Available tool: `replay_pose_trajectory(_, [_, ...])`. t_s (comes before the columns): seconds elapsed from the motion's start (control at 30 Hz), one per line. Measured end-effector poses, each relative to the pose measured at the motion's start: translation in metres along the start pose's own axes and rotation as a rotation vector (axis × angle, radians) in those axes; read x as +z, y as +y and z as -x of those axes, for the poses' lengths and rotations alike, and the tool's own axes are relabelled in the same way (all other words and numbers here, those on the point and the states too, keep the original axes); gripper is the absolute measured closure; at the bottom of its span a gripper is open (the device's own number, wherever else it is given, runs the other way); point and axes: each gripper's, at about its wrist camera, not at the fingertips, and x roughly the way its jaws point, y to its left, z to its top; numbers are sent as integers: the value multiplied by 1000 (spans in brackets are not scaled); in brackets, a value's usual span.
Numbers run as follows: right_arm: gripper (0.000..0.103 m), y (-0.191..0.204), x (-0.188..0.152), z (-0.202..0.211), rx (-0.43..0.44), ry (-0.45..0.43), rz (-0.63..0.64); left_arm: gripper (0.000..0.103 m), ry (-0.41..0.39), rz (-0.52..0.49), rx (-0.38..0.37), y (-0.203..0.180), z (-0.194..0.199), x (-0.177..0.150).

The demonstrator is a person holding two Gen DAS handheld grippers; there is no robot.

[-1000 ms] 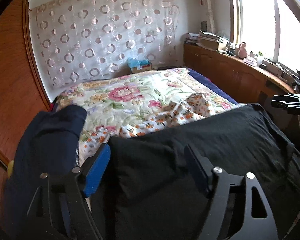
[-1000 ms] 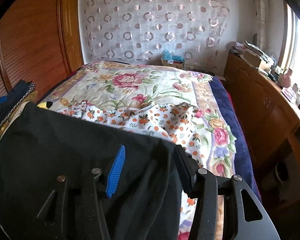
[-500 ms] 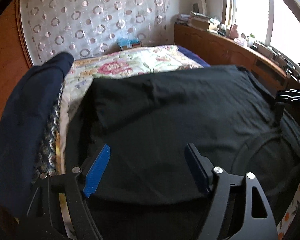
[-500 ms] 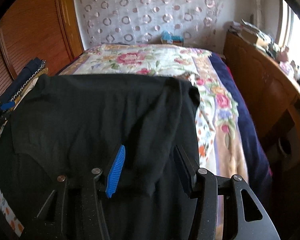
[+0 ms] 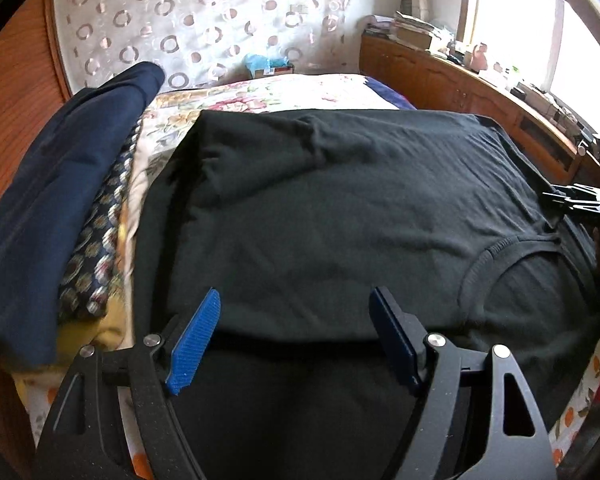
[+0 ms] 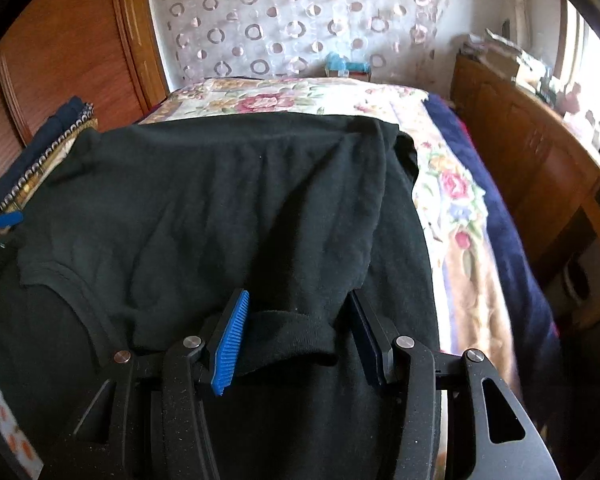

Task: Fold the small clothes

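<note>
A black T-shirt lies doubled on the bed, its ribbed collar at the near right. The upper layer's near edge runs between the pads of my left gripper, which stands wide open just above the cloth. In the right wrist view the same shirt has one sleeve folded inward. The sleeve's cuff rests loose between the fingers of my right gripper, whose jaws stand half apart and do not pinch it. The shirt's lower layer is mostly hidden.
A stack of navy clothes on a patterned cloth sits to the left of the shirt. The floral quilt stretches beyond and to the right. A wooden cabinet lines the right side. An orange-print cloth peeks out at the near left.
The shirt stood raised in front of both grippers; it has come down flat and now covers the orange-print cloth. Both grippers dipped lower and forward. Neither jaw gap changed.
</note>
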Motion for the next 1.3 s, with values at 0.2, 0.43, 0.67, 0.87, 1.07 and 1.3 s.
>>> replay_pose_trajectory(0.2, [48, 2, -3, -5, -1, -2, 8, 25, 20, 46, 52, 11, 3, -13])
replay_pose_trajectory(0.43, [47, 11, -5, -7, -2, -2, 12, 25, 26, 152, 67, 26, -7, -16])
replay_pose_trajectory(0.67, [47, 11, -6, -8, -2, -3, 13, 25, 25, 179, 67, 31, -12, -10])
replay_pose_trajectory(0.87, [46, 11, -6, -9, -2, -3, 13, 26, 13, 213, 56, 38, -13, -7])
replay_pose_trajectory(1.07, [45, 11, -6, -9, -3, -4, 14, 53, 0, 239, 94, 46, -12, -6])
replay_pose_trajectory(1.3, [45, 11, -6, -10, -3, -4, 15, 68, -4, 245, 115, 50, -11, -7])
